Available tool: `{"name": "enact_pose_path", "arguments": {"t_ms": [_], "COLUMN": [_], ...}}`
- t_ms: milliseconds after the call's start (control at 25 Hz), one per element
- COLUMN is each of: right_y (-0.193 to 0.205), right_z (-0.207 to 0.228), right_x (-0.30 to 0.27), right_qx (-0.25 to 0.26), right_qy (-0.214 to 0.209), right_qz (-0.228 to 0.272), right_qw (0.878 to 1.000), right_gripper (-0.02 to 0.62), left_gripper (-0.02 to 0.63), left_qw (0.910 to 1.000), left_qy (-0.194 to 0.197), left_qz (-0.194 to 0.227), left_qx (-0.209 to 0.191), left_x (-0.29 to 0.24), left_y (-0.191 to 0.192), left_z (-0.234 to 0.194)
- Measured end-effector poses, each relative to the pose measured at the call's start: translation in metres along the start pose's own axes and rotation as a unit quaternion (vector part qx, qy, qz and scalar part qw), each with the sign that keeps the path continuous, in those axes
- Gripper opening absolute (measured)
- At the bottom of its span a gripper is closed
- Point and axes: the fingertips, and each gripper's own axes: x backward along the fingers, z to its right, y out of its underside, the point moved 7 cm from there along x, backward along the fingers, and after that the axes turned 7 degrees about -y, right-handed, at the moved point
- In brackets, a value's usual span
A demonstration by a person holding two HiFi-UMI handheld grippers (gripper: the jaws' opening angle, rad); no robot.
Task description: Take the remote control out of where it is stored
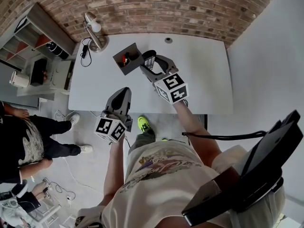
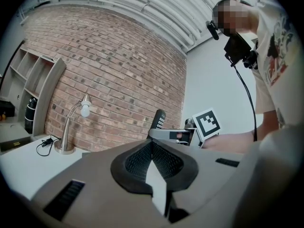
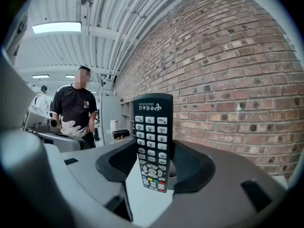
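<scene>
Found left gripper (image 1: 124, 91) pressed together on nothing, poised over near edge of white table (image 1: 204, 75); noted open grey box (image 1: 128, 59) ahead of it and slightly right, resting on table; found right gripper (image 1: 148, 61) just right of that box, pinching black remote control (image 3: 152, 137) by its lower end; recorded remote upright between jaws, keypad toward gripper camera, outside box.
</scene>
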Motion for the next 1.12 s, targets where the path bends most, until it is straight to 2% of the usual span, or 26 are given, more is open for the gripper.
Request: {"name": "enact_pose_path", "arguments": {"t_ms": [600, 1120], "right_y": [0.010, 0.036], "right_z": [-0.036, -0.063], "right_x": [0.067, 0.120], "right_qx": [0.012, -0.010], "right_qy": [-0.025, -0.040], "right_qz": [0.015, 0.016], "right_qw": [1.000, 0.999], "right_gripper": [0.233, 0.233], "left_gripper": [0.003, 0.003], "left_qw": [0.9997, 0.9994], "left_qy": [-0.021, -0.023], "left_qz": [0.008, 0.003], "left_qx": [-0.010, -0.027], "left_x": [0.047, 0.084], "left_y": [0.020, 0.032], "left_z": [0.066, 0.116]}}
